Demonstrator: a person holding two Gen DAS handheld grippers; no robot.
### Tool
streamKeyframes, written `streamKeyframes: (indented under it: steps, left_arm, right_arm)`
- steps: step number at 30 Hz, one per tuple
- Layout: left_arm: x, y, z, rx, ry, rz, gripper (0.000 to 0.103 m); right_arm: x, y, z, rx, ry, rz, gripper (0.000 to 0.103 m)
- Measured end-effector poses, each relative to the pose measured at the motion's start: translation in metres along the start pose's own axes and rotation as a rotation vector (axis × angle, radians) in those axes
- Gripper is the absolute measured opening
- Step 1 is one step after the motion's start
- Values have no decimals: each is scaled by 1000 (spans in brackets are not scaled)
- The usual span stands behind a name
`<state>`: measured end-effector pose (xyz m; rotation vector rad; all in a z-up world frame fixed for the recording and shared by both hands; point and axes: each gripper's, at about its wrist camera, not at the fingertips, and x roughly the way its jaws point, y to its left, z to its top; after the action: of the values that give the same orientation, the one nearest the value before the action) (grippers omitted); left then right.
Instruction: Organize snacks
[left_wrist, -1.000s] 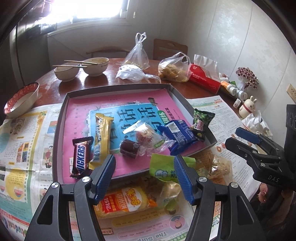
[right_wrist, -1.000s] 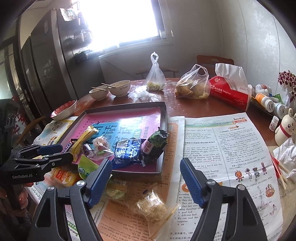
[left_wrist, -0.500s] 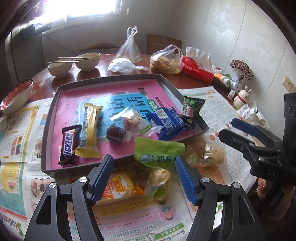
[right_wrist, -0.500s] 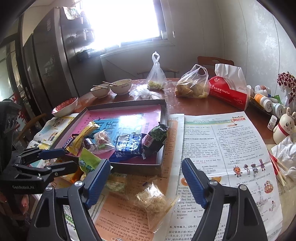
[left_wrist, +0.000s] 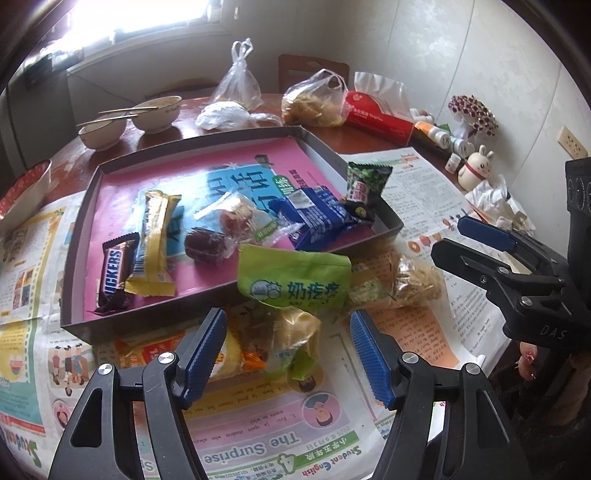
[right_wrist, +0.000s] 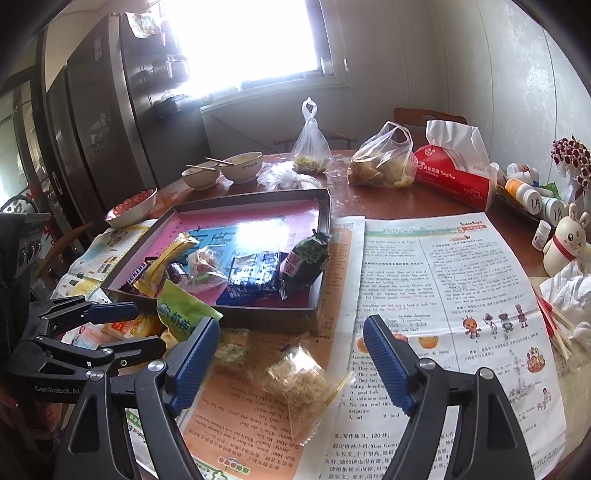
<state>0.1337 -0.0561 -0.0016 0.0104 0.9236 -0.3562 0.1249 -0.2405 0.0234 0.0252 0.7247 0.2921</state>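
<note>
Left gripper (left_wrist: 288, 350), jaws apart with nothing clamped, hovers over an orange packet (left_wrist: 221, 354) and a yellow packet (left_wrist: 295, 332) on the newspaper (left_wrist: 258, 443) near the tray (left_wrist: 388, 218). A green pouch (left_wrist: 295, 277) rests on the tray's near rim. Right gripper (right_wrist: 291, 354), jaws apart and holding nothing, hangs above a clear packet (right_wrist: 299, 380). Snickers (left_wrist: 114, 273) and a blue packet (left_wrist: 314, 218) lie in the tray on the tabletop (right_wrist: 369, 199).
</note>
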Motion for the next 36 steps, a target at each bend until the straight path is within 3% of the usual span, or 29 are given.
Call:
streamKeyframes:
  steps: [13, 30, 36]
  left_arm:
    - [16, -19, -6, 76, 49, 7, 71]
    - [33, -13, -5, 40, 89, -4, 70]
    - [37, -11, -3, 27, 89, -14, 63]
  right_arm:
    - [7, -5, -15, -5, 43, 0, 80]
    - [31, -16, -30, -49, 114, -14, 80]
    - [42, -12, -28, -80, 130, 3, 80]
